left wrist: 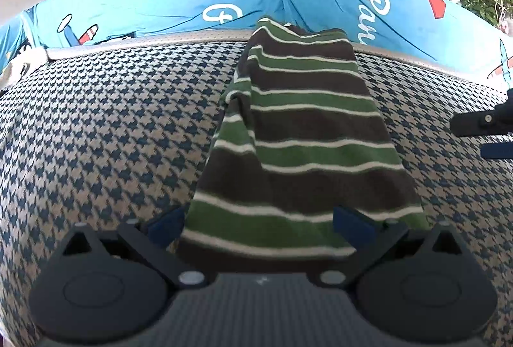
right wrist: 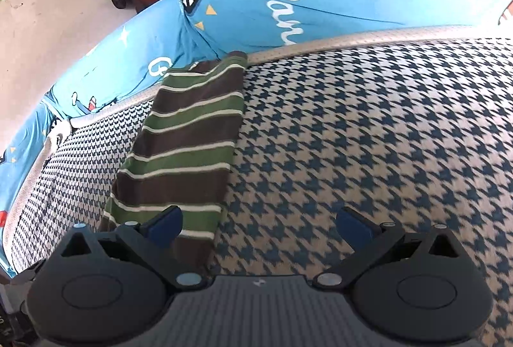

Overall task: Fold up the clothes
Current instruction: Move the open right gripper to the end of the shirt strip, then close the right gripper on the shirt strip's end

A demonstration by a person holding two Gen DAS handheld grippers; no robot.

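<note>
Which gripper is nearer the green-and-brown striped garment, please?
Left. The left gripper straddles the striped garment's near end, fingers open; the right gripper sits open just beside its right edge.

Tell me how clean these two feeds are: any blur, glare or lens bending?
Left wrist view: the green-and-brown striped garment is slightly soft, the houndstooth-patterned cover sharper; fisheye bows the blue printed sheet into an arch. Right wrist view: houndstooth smears near the right edge, and the pale wall at upper left is washed out.
</note>
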